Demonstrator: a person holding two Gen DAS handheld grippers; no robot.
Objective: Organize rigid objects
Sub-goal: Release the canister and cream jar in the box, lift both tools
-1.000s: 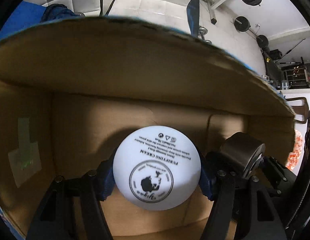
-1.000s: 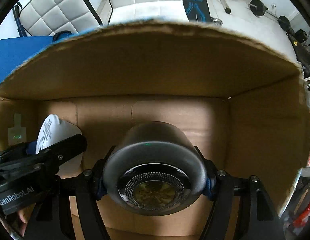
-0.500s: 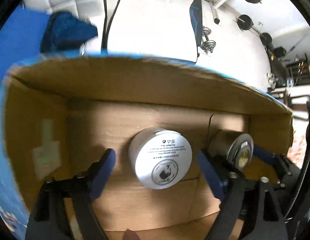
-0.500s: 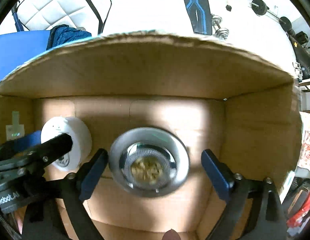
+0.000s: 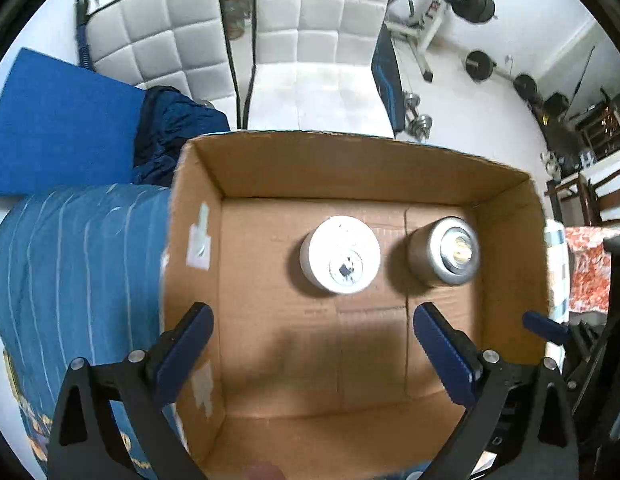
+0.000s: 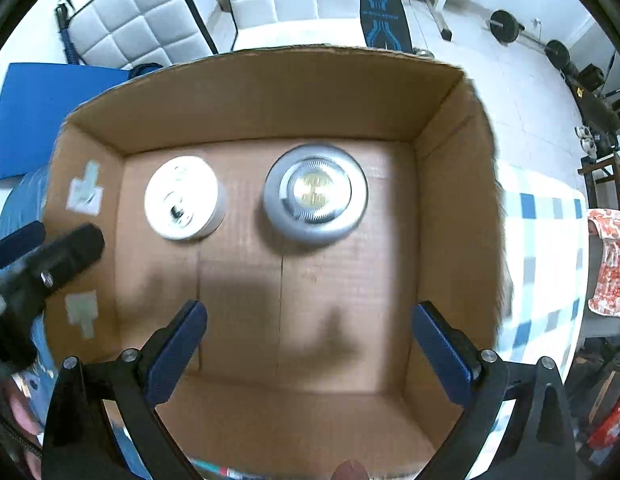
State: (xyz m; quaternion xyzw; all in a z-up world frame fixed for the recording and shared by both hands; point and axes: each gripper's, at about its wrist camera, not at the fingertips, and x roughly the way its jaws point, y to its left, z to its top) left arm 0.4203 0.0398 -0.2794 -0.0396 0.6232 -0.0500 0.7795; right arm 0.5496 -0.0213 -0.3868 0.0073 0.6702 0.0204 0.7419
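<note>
A white cream jar [image 5: 340, 254] stands on the floor of an open cardboard box [image 5: 350, 168], with a silver round puck light [image 5: 446, 250] to its right. Both also show in the right wrist view, the jar [image 6: 182, 198] left of the light [image 6: 316, 192] inside the box [image 6: 270, 96]. My left gripper [image 5: 312, 344] is open and empty, held above the box over the jar. My right gripper [image 6: 308, 344] is open and empty above the box, near the light. The left gripper's fingers [image 6: 50, 252] show at the left edge of the right wrist view.
The box sits on a blue striped cloth [image 5: 70, 280]. White padded chairs [image 5: 322, 40] stand behind it, with a blue mat [image 5: 58, 128] and dark blue clothing [image 5: 174, 128] to the left. Weights and gym gear [image 5: 478, 0] lie at the back right. A checked cloth [image 6: 542, 264] lies right of the box.
Both grippers opened, letting go of the jar and the light on the box floor, then rose up out of the box. Both objects now stand free.
</note>
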